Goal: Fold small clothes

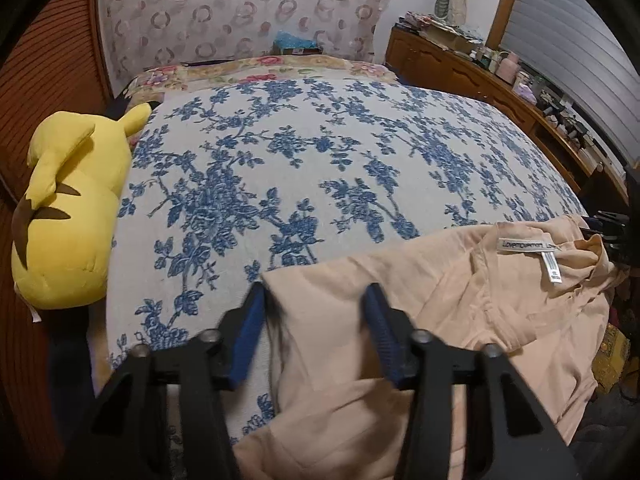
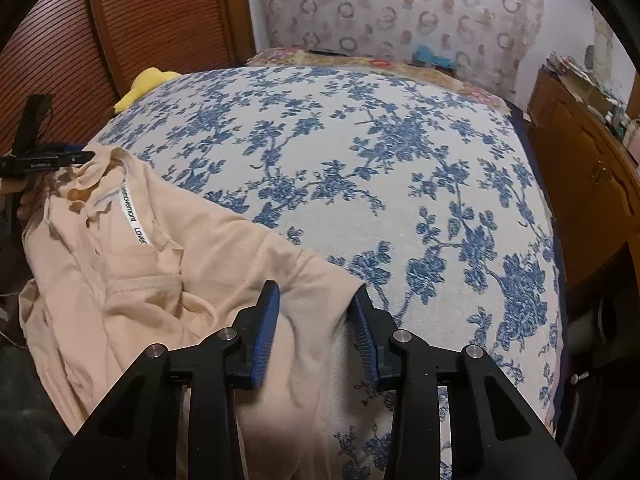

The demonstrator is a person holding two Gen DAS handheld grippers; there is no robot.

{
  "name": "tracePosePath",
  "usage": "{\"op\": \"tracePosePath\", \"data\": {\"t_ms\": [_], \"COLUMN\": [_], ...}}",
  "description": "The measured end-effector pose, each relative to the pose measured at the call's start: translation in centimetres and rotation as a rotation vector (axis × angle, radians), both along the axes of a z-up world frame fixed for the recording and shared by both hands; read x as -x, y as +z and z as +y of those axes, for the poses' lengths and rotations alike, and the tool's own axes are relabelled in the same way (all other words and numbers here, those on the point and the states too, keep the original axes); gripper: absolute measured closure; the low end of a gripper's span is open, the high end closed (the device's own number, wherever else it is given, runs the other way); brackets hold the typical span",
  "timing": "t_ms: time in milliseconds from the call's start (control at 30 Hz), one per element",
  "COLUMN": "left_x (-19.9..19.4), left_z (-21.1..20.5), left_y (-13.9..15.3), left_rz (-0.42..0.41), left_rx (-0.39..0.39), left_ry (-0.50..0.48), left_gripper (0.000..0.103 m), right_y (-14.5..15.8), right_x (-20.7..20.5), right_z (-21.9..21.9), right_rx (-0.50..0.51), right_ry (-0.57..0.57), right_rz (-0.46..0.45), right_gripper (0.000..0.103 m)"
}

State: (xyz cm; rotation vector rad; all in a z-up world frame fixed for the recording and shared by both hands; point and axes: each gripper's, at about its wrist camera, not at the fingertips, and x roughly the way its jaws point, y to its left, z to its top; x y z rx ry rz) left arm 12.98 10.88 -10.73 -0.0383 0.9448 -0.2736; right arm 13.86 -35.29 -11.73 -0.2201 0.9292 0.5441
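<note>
A peach shirt [image 1: 460,312] lies crumpled on the near edge of the bed, collar label [image 1: 524,245] showing. It also shows in the right wrist view [image 2: 168,264], partly hanging over the bed edge. My left gripper [image 1: 314,296] is open, its blue pads either side of the shirt's left corner. My right gripper [image 2: 316,292] is open over the shirt's right corner. The other gripper shows at each view's edge [image 2: 44,162].
The bed cover [image 1: 320,160] is white with blue flowers. A yellow plush toy [image 1: 68,216] lies at the bed's left side. A wooden dresser [image 1: 500,84] with clutter stands on the right. A patterned headboard [image 1: 248,8] is at the far end.
</note>
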Motion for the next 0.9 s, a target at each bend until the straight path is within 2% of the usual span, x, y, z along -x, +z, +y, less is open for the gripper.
{"op": "tracePosePath", "data": {"t_ms": [67, 133, 167, 233, 367, 500, 667, 900], "left_x": [0.0, 0.1, 0.2, 0.7, 2.5, 4.8, 7.7, 11.0], "left_z": [-0.3, -0.2, -0.3, -0.6, -1.1, -1.0, -0.7, -0.1], "left_y": [0.0, 0.1, 0.1, 0.5, 2.3, 6.0, 12.7, 22.0], "left_rz": [0.001, 0.004, 0.004, -0.017, -0.091, -0.197, -0.37, -0.586], "left_rx": [-0.018, -0.005, 0.003, 0.003, 0.015, 0.063, 0.116, 0.108], "left_ry": [-0.003, -0.011, -0.015, -0.027, -0.031, -0.025, -0.016, -0.011], "left_gripper": [0.065, 0.08, 0.083, 0.092, 0.096, 0.097, 0.097, 0.097], "right_y": [0.0, 0.0, 0.1, 0.1, 1.5, 5.6, 13.1, 22.5], "right_x": [0.0, 0.1, 0.2, 0.7, 2.1, 4.1, 6.7, 8.7], "right_z": [0.0, 0.1, 0.2, 0.5, 0.4, -0.4, -1.5, -1.6], "right_rx": [-0.01, -0.023, -0.034, -0.03, -0.077, -0.156, -0.237, -0.241], "right_ry": [0.008, 0.026, 0.038, 0.046, 0.045, 0.019, -0.008, 0.014], "right_rz": [0.008, 0.012, 0.017, 0.006, -0.048, -0.164, -0.353, -0.563], "right_gripper": [0.074, 0.082, 0.092, 0.096, 0.098, 0.098, 0.098, 0.098]}}
